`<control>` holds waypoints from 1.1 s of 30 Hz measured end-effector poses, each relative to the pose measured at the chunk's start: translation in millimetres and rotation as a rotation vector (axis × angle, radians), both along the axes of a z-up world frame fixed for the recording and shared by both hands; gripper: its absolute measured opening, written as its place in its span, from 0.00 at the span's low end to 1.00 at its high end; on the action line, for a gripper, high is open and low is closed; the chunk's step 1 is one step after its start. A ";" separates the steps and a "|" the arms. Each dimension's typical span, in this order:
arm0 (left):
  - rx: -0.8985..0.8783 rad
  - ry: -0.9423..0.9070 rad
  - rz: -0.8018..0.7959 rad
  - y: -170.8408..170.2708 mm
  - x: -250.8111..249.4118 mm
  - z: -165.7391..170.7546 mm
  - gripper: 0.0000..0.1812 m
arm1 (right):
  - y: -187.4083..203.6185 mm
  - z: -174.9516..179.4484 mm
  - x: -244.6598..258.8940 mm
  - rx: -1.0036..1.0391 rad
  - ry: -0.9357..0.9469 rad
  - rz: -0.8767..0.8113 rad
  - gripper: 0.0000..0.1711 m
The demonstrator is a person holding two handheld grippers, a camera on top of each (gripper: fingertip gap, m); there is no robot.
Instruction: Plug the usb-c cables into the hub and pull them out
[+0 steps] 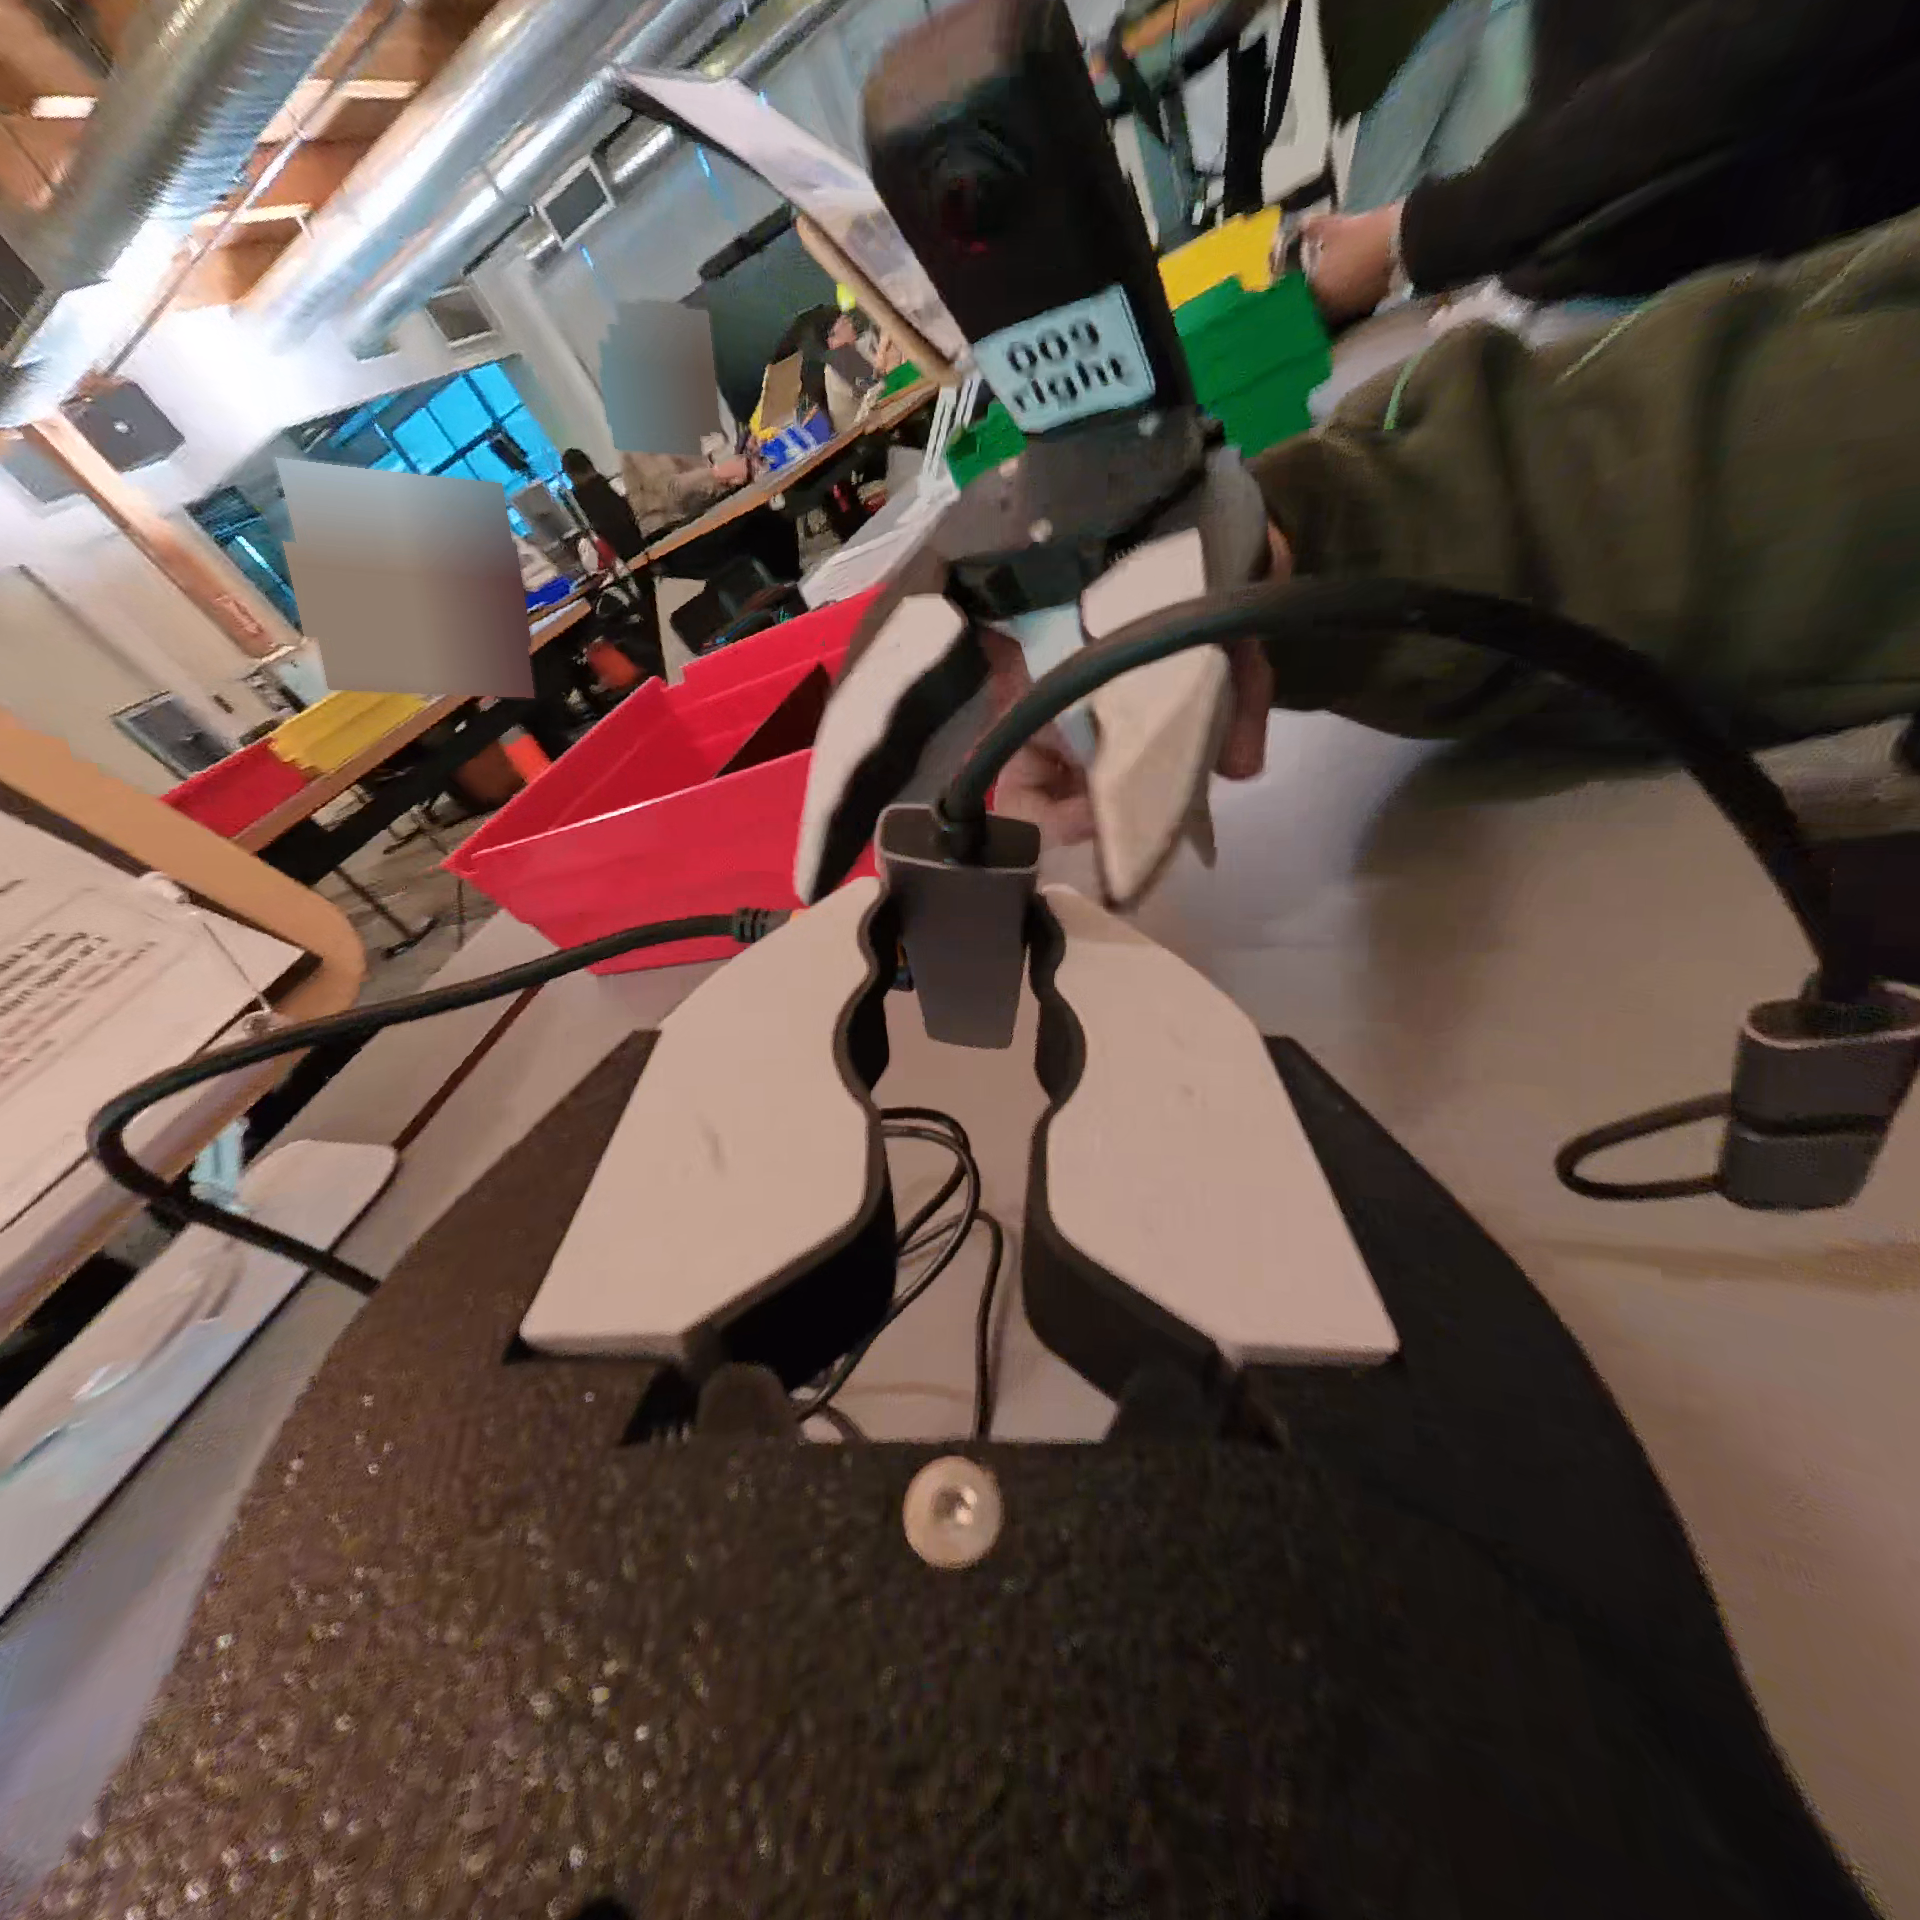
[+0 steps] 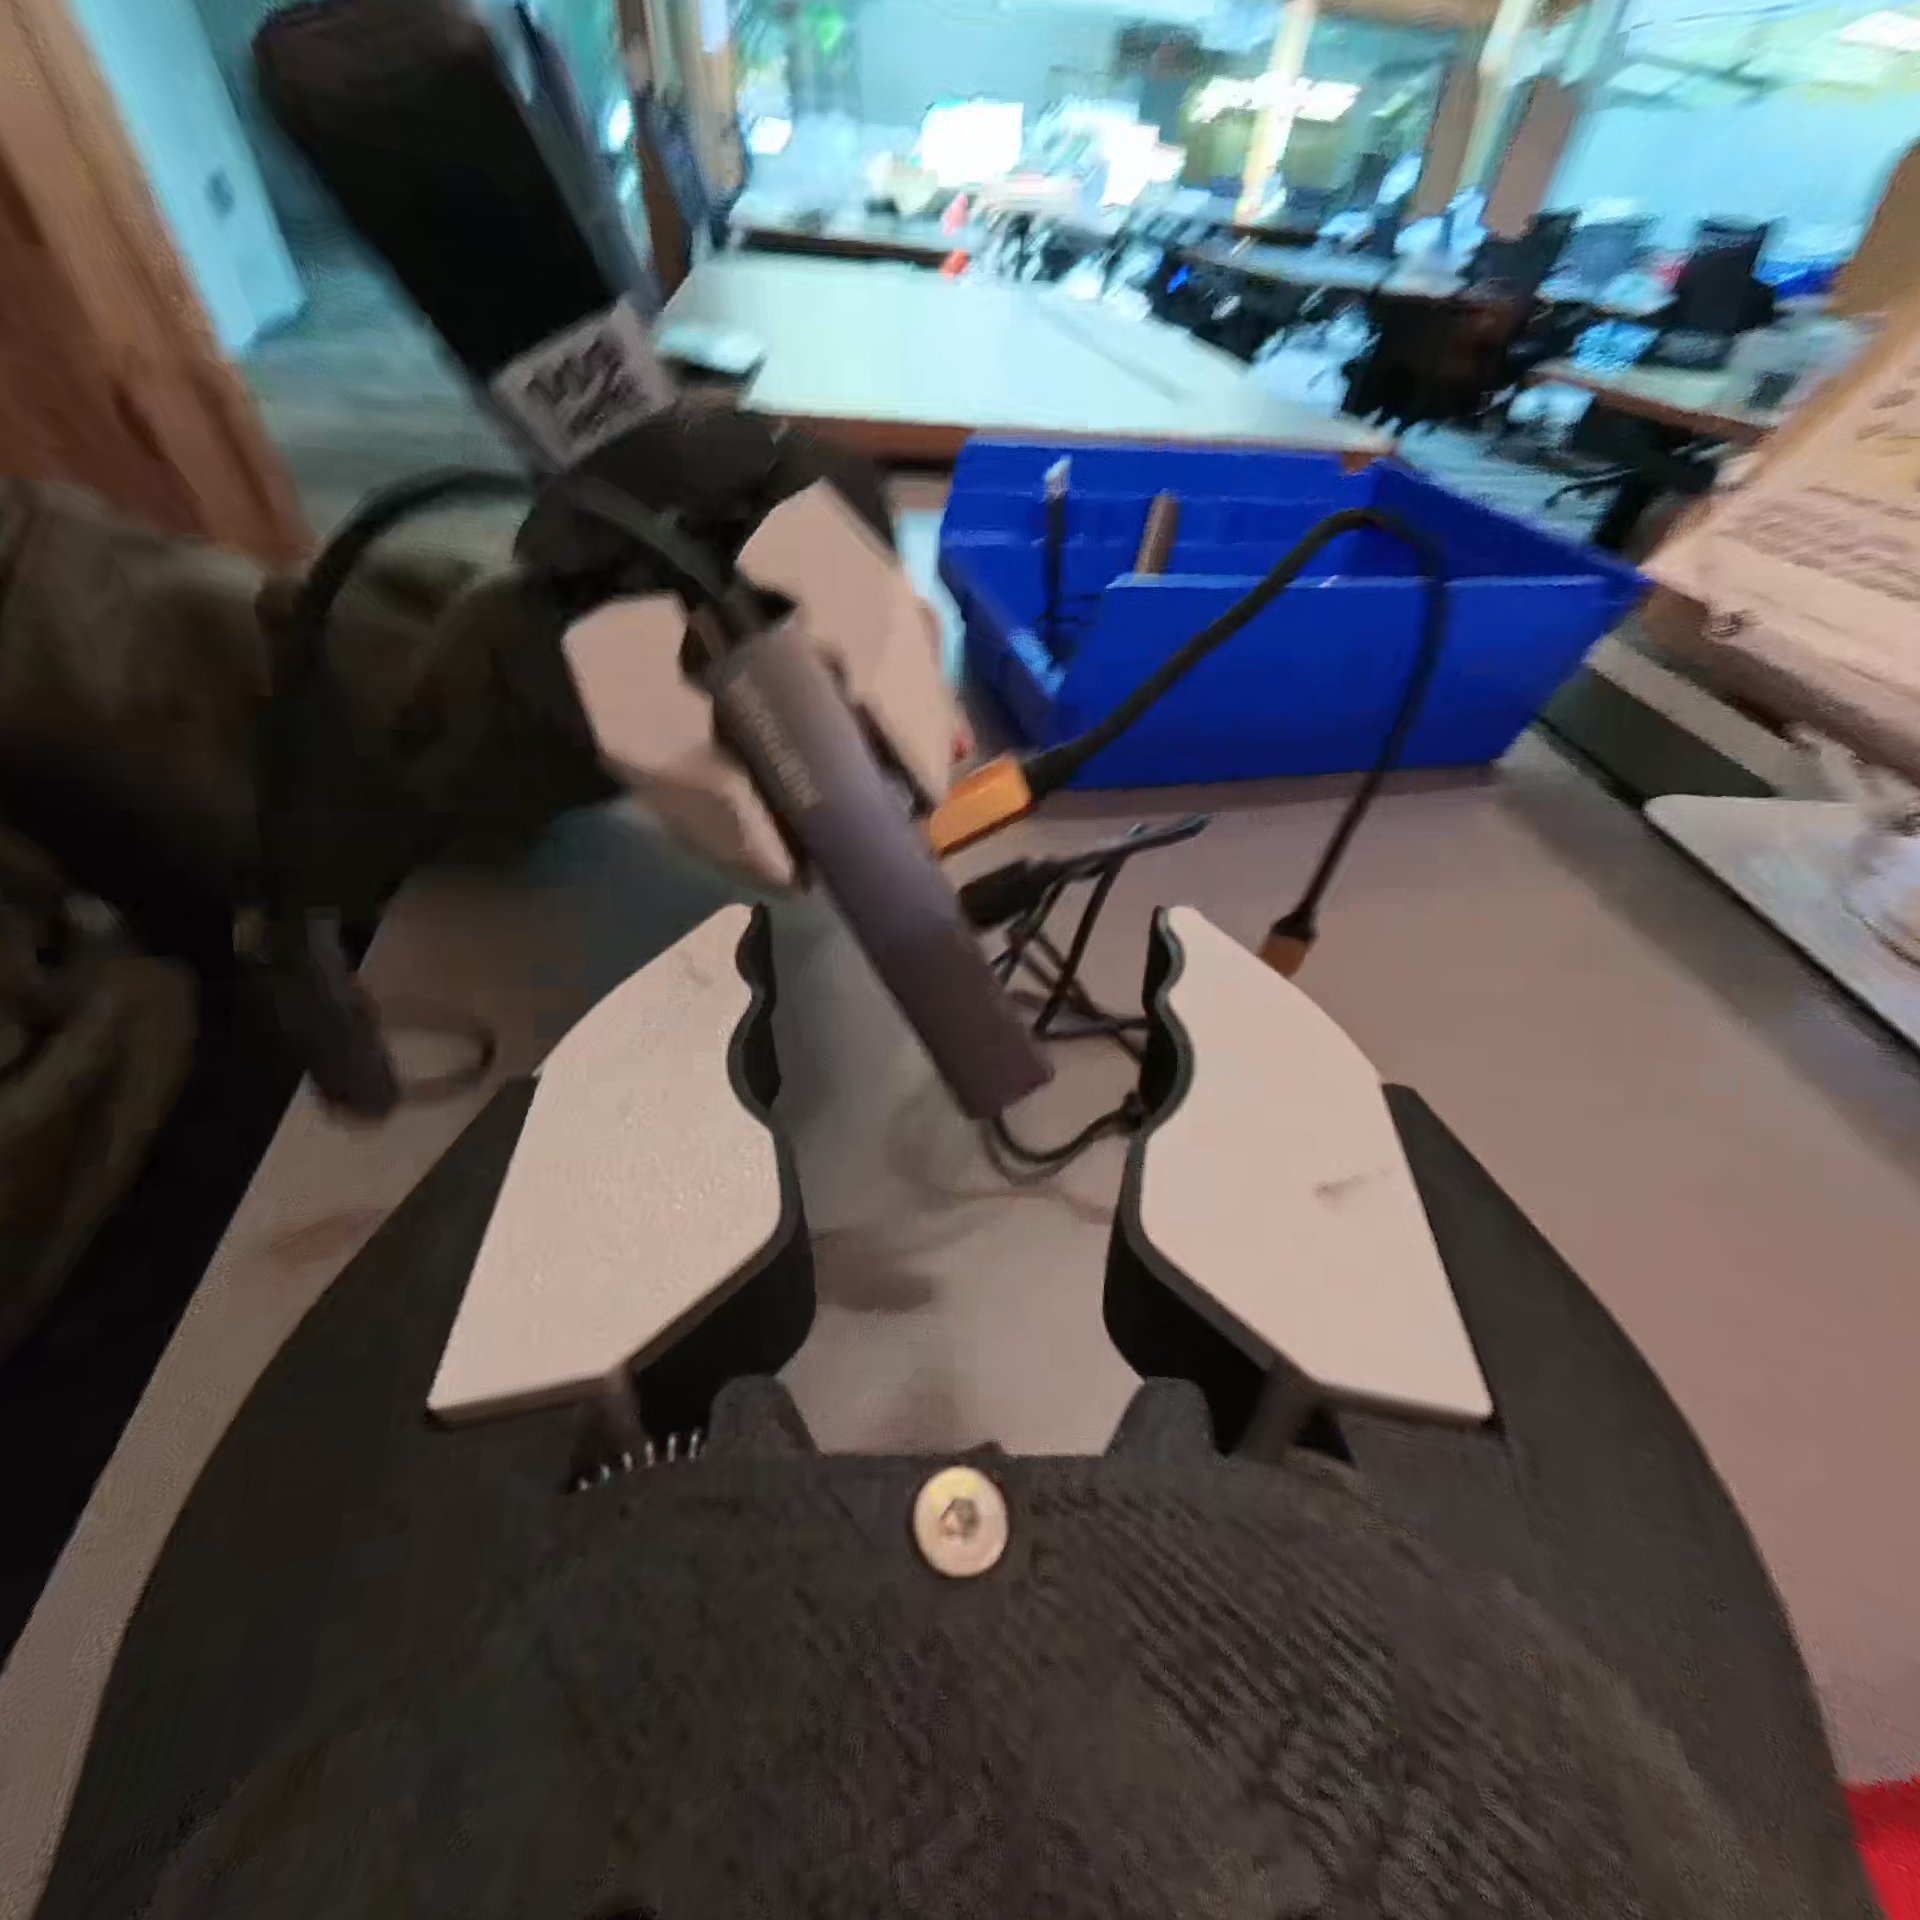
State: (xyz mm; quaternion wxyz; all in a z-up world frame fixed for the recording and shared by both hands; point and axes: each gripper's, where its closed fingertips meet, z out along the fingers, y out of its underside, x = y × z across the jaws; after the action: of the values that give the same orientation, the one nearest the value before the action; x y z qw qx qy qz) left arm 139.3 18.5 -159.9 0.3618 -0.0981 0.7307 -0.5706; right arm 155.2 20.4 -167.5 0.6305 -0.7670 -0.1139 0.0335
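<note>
My left gripper (image 1: 961, 925) is shut on the grey hub (image 1: 966, 935) and holds it tilted above the table. The hub's thick black lead (image 1: 1455, 613) arcs right to a grey plug block (image 1: 1808, 1112). My right gripper (image 2: 956, 925) is open and empty, with the hub's (image 2: 883, 862) free end between its fingers; in the left wrist view the right gripper (image 1: 971, 883) faces mine, straddling the hub. A black cable with an orange plug (image 2: 982, 800) touches the hub's side; its other orange plug (image 2: 1288, 940) lies on the table. A black plug (image 2: 997, 888) sits beside the hub.
A blue bin (image 2: 1299, 675) stands behind the hub. A red bin (image 1: 665, 831) is at the table's far edge. A board with a paper sheet (image 1: 83, 987) is on the left. Thin black wires (image 2: 1049, 997) lie under the hub. A sleeved arm (image 1: 1610, 520) holds the right gripper. The tips of both grippers are at nearly the same place.
</note>
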 end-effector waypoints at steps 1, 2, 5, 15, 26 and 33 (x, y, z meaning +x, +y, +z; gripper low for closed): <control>-0.040 0.008 -0.021 2.4 -2.4 3.7 0.13 | -2.3 -9.3 -4.4 -0.049 -0.035 0.033 0.40; -0.083 0.016 -0.050 4.5 -5.5 7.9 0.13 | -3.9 -16.7 -7.4 -0.083 -0.069 0.054 0.40; -0.191 0.037 -0.107 10.5 -12.4 19.0 0.13 | 2.9 -22.1 -13.3 -0.087 -0.144 0.064 0.37; -0.404 0.080 -0.075 29.7 -9.9 41.3 0.13 | 35.5 0.4 -9.2 0.066 -0.340 -0.130 0.14; -0.716 0.375 0.730 181.9 11.7 61.5 0.22 | 3.4 37.0 69.5 0.128 -0.521 -0.761 0.14; -0.628 0.633 0.337 53.5 8.3 42.4 0.23 | 26.1 18.6 46.8 0.107 -0.541 -0.652 0.05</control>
State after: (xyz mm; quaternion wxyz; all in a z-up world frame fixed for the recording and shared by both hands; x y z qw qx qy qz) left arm 147.5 72.0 -117.6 0.1617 -0.4887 0.5712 -0.6394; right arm 202.1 46.5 -148.9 0.5943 -0.7103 -0.0286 -0.3760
